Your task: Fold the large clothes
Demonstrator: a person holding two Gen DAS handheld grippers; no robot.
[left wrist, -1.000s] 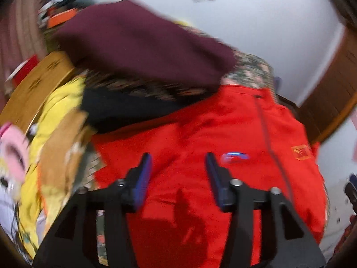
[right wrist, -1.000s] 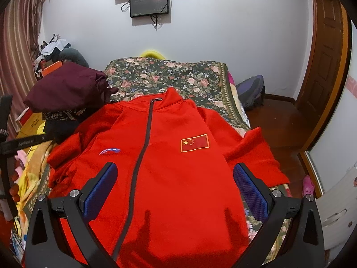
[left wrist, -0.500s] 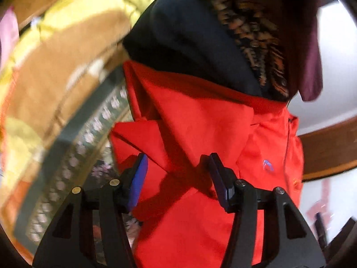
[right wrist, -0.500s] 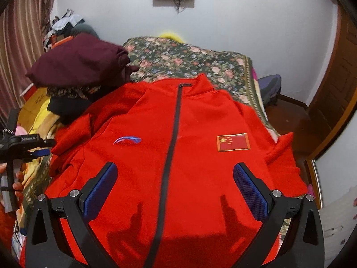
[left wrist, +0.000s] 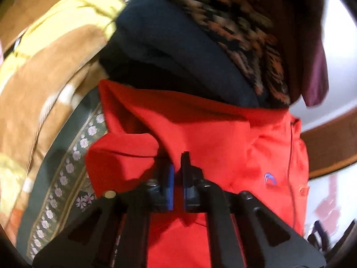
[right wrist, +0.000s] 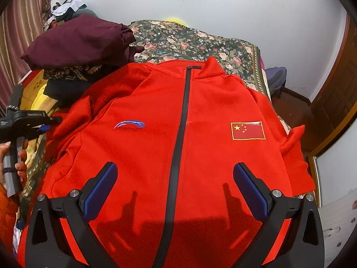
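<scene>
A red zip-up jacket (right wrist: 200, 116) lies face up on the bed, zipped, with a flag patch on its chest. My right gripper (right wrist: 174, 187) hovers open over the jacket's lower front, nothing between its blue pads. In the left wrist view my left gripper (left wrist: 177, 169) is shut on a fold of the jacket's sleeve (left wrist: 120, 160) at the bed's left side, red cloth pinched between the pads. The right wrist view shows that left gripper (right wrist: 48, 122) at the sleeve's edge, held by a hand (right wrist: 20, 163).
A stack of clothes, maroon garment (right wrist: 78, 40) on top and a dark one (left wrist: 174, 44) below, borders the jacket's left shoulder. A yellow-brown blanket (left wrist: 44, 67) lies left of the sleeve. Floral bedspread (right wrist: 196, 40) beyond the collar; bag (right wrist: 276, 78) and wooden door (right wrist: 334, 102) at right.
My left gripper dropped to the crumpled sleeve and its jaws went from open to shut on the red cloth. The right gripper moved in lower over the jacket, still open.
</scene>
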